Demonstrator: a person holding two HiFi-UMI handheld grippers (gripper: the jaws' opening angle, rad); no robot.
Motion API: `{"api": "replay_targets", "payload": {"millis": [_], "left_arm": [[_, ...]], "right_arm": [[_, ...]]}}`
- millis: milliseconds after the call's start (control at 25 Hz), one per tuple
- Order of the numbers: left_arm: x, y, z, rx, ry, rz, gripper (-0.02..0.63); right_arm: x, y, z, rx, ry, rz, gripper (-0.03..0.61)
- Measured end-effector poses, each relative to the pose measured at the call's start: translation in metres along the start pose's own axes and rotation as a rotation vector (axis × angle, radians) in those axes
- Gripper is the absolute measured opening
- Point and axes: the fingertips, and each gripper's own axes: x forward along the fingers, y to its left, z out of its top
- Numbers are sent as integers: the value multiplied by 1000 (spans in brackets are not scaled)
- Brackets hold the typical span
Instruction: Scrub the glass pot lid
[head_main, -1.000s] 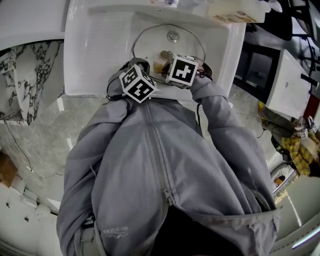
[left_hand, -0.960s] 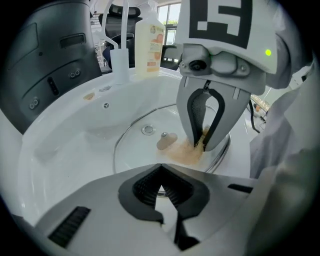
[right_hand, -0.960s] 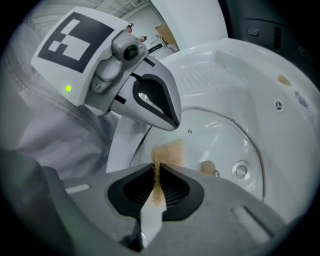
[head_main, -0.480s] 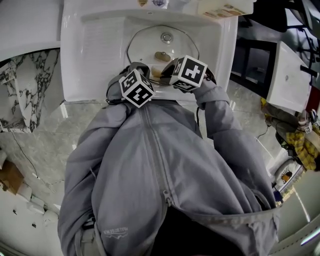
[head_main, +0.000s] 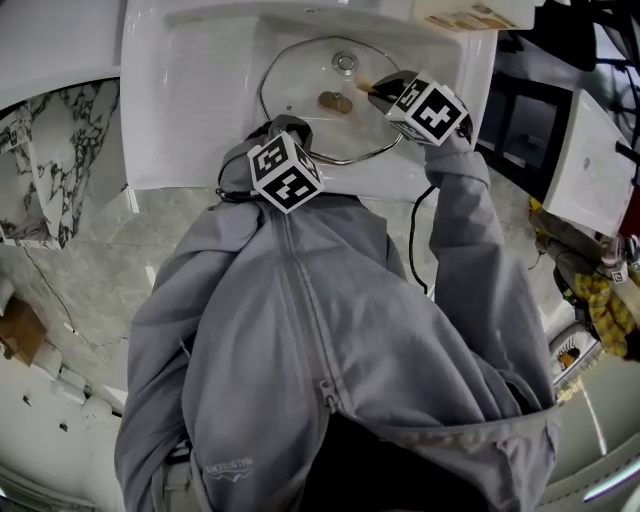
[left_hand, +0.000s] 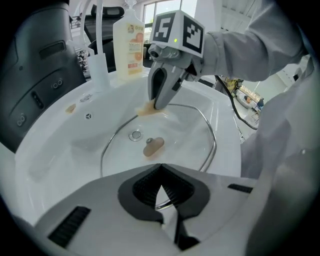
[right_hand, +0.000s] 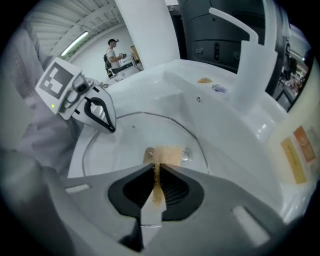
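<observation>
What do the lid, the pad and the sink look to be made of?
The lid looks clear glass, see-through, with a shiny metal rim. The pad: tan, fuzzy, likely a fibrous scourer. The sink: glossy white, ceramic or similar.

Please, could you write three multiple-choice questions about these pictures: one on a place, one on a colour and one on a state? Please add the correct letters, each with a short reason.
1. Where does the glass pot lid lie?
A. on the floor
B. in the white sink
C. on a stove

2. What colour is the scrub pad?
A. blue
B. black
C. tan

3. How do the jaws of the right tool stand?
A. shut on the scrub pad
B. wide open and empty
C. shut on a bottle

Answers:
1. B, because the head view shows the lid inside the basin.
2. C, because the pad looks tan against the white sink.
3. A, because the right gripper view shows the pad pinched between the closed jaws.
</observation>
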Motion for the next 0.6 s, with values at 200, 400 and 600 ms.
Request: {"api": "replay_targets", "payload": {"millis": [200,400,600], "left_arm": [[0,1,0,-17,0,0,6],[-1,2,-2,-33,2,2,6],[-2,2,-4,-24,10,20,6]], "right_arm": [[11,-36,6,-149,42,-128,29],[35,-62,15,-390,135,-222,29],[62,-81,16,-549,223,-281,29]]}}
